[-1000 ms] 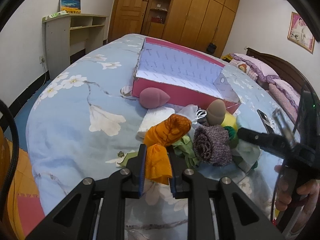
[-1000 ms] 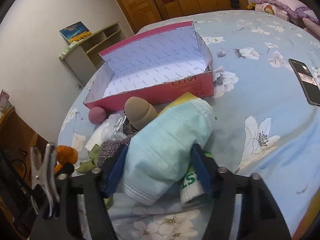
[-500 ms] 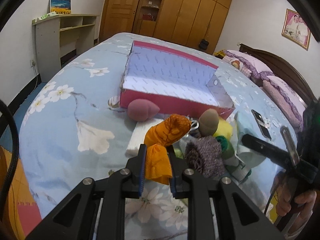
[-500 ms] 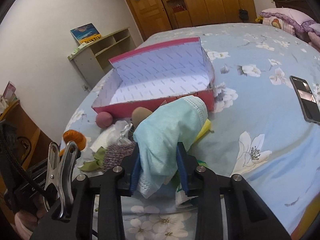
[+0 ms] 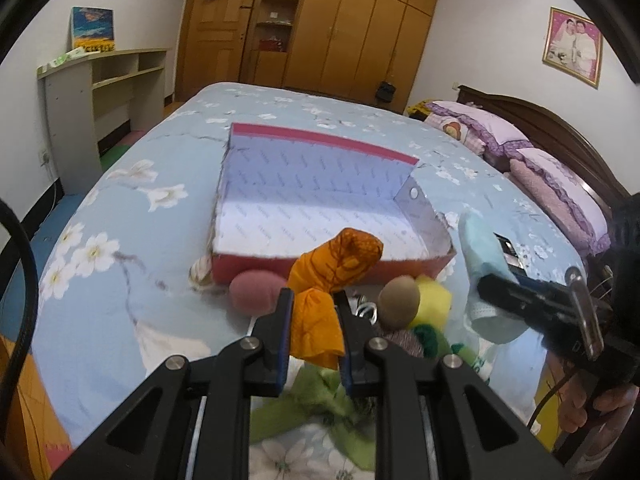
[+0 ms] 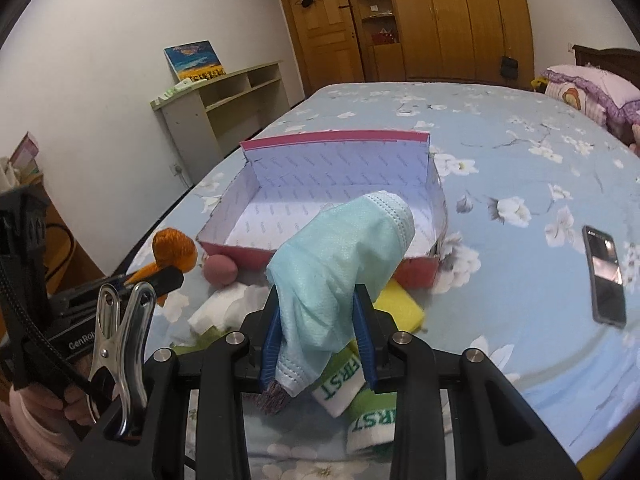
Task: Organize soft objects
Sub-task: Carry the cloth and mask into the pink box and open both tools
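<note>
Phone (image 6: pixel 605 276) on floral bedspread (image 6: pixel 520 184), wardrobe (image 5: pixel 340 28) behind.

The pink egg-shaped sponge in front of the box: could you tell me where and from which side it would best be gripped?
Grip the pink egg-shaped sponge across its rounded middle, coming from above on its open left side. It lies on its side on the bedspread, close against the pink box wall behind, with the held orange cloth crowding its right.

The bed (image 6: pixel 520 264), covered in a blue floral sheet, carries a pink box (image 6: pixel 340 216), a pink sponge (image 6: pixel 220 270), a yellow sponge (image 6: pixel 402 308), a white cloth (image 6: pixel 218 308) and a phone (image 6: pixel 606 276) toward its right edge.
</note>
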A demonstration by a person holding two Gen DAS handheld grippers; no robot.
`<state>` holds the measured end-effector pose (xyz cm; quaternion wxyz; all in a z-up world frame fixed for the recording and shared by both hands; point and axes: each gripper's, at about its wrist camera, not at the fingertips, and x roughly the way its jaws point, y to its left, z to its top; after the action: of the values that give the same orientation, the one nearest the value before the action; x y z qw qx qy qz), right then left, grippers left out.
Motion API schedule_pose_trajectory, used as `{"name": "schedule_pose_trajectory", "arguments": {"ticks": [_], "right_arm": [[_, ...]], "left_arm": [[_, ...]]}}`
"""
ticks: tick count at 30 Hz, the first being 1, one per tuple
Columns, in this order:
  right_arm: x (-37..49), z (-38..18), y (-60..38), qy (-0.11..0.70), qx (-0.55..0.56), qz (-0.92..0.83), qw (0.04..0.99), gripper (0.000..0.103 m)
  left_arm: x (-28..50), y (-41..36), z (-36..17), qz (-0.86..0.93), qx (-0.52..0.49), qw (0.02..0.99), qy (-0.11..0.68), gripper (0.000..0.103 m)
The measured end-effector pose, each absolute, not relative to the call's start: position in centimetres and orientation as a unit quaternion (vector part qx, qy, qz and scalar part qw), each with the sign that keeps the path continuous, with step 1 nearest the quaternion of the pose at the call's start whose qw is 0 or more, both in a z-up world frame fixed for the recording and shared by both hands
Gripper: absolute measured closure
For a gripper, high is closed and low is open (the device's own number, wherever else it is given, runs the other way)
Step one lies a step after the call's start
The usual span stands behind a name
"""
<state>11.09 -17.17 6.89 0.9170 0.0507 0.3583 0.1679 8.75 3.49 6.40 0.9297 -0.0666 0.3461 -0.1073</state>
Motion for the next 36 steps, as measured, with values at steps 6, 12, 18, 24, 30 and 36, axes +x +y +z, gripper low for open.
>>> {"name": "schedule_pose_trajectory", "arguments": {"ticks": [6,12,18,24,30,36], "right_arm": [[12.4,7.2,-16.8,0.361,0.039,0.155,0.919,0.069],[13.4,7.4,-16.4,0.362,0.032,0.150,0.919,0.069],[15.1,7.9,-16.6,0.359,0.013,0.154,0.920,0.069],[17.3,8.3,-16.5,0.349,-0.011,0.170,0.921,0.069],[19.9,7.1,-16.6,0.355,-0.027,0.178,0.917,0.069],[22.3,5.5,-17.0,0.361,-0.033,0.169,0.916,0.069]], "left_arm": [[11.0,3.4,6.9,-0.126,-0.063,0.928,0.346,0.083],[12.9,3.5,7.0,-0.130,-0.066,0.926,0.349,0.083],[14.7,3.4,7.0,-0.116,-0.071,0.927,0.349,0.083],[17.1,3.2,7.2,-0.098,-0.081,0.928,0.349,0.083],[20.0,2.7,6.4,-0.081,-0.089,0.926,0.359,0.083],[22.2,1.8,5.0,-0.076,-0.082,0.921,0.373,0.083]]}}
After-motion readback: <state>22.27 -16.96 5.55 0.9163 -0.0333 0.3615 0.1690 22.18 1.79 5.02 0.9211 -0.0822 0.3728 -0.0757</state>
